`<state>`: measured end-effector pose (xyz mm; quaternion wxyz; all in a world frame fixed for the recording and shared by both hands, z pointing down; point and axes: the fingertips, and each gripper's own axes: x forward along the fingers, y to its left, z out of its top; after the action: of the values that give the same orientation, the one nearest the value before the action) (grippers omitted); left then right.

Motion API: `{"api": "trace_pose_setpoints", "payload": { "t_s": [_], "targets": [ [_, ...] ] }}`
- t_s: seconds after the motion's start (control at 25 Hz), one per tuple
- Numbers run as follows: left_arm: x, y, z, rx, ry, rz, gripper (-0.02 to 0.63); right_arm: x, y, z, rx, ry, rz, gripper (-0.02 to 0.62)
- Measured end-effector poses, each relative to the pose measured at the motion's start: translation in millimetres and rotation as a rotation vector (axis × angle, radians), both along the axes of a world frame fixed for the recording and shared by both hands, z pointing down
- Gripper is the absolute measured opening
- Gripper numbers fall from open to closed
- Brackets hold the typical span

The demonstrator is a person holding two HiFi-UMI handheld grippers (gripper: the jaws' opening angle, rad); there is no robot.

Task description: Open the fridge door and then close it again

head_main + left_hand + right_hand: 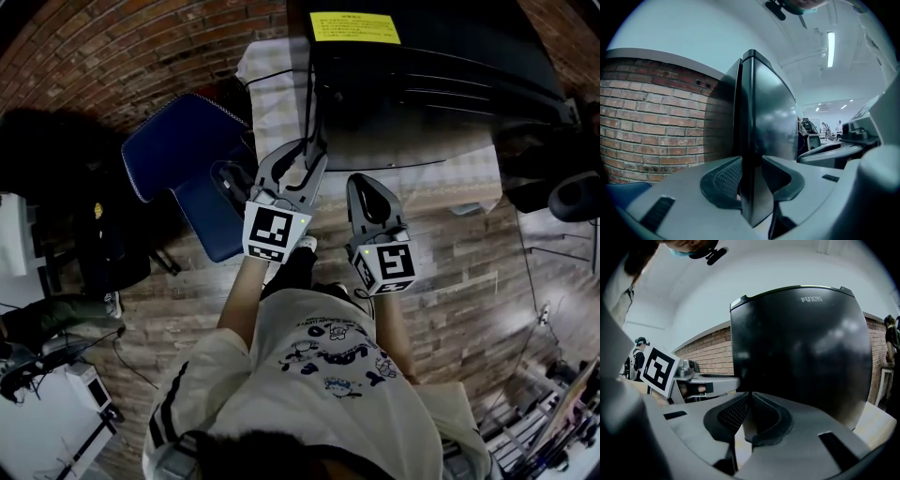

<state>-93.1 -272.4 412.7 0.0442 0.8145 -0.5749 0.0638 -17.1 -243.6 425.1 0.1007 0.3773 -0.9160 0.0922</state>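
A black fridge (422, 75) with a yellow label on top stands on a cloth-covered table (469, 173). Its door (768, 112) stands slightly ajar, edge-on in the left gripper view. My left gripper (314, 150) reaches the door's left edge, and its jaws (751, 164) sit on either side of that edge, pads pressing it. My right gripper (366, 183) hovers just right of the left one, in front of the glossy door front (801, 352). Its jaws (750, 397) are shut with nothing between them, and they do not touch the door.
A blue padded chair (183, 159) stands close to the left of the table, under my left arm. A brick wall (122, 47) runs behind the fridge. Bags and boxes (56, 262) clutter the wooden floor at far left; black equipment (562, 187) sits at right.
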Motion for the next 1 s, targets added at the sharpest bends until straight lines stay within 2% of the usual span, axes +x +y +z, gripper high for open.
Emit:
{"api": "trace_pose_setpoints", "payload": {
  "t_s": [0.6, 1.0],
  "targets": [
    [-1.0, -5.0, 0.4, 0.001, -0.004, -0.031, 0.138, 2.6, -10.2, -0.1, 0.003, 0.001, 0.018, 0.041],
    [-7.6, 13.8, -1.5, -0.001, 0.019, -0.105, 0.137, 4.6, -3.5, -6.5, 0.019, -0.012, 0.049, 0.041]
  ]
}}
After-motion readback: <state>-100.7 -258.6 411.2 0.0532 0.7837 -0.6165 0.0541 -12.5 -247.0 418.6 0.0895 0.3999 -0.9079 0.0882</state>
